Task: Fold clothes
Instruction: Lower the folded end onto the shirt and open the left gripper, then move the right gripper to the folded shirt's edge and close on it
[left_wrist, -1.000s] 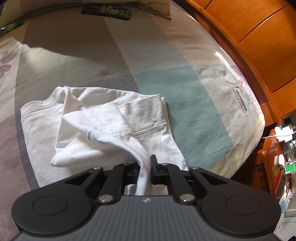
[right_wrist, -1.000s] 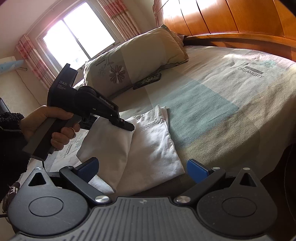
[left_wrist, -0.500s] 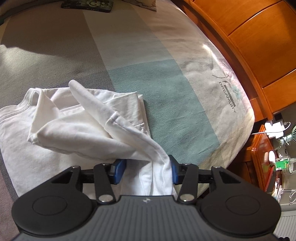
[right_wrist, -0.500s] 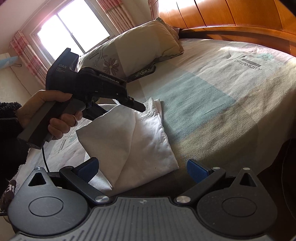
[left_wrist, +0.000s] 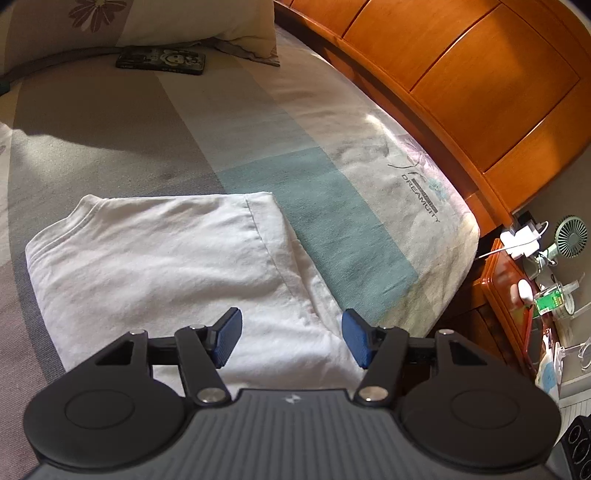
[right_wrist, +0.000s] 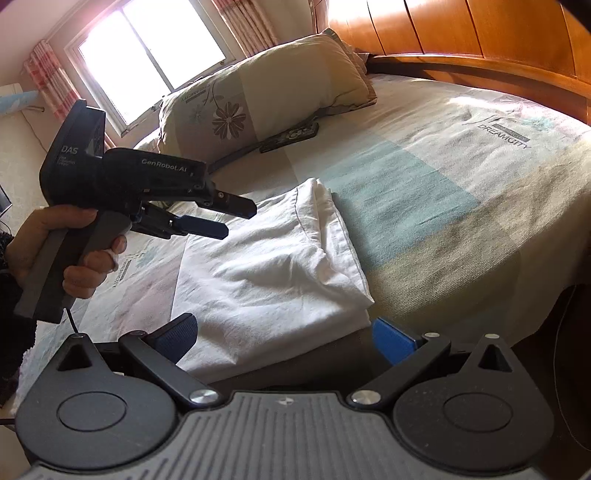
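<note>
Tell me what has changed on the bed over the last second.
The left gripper let go of the white garment; its jaws are opening with nothing between them, and it now hovers above the cloth. The flap it held now lies flat, leaving a neat folded rectangle. The right gripper stayed open near the garment's near edge, and the pillow and the bedsheet are unchanged.

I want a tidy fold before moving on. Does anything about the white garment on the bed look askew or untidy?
Mostly neat. The white folded cotton garment lies flat on the striped bedsheet, but its right edge is uneven: a lower layer sticks out past the top fold. Both grippers are clear of it.
</note>
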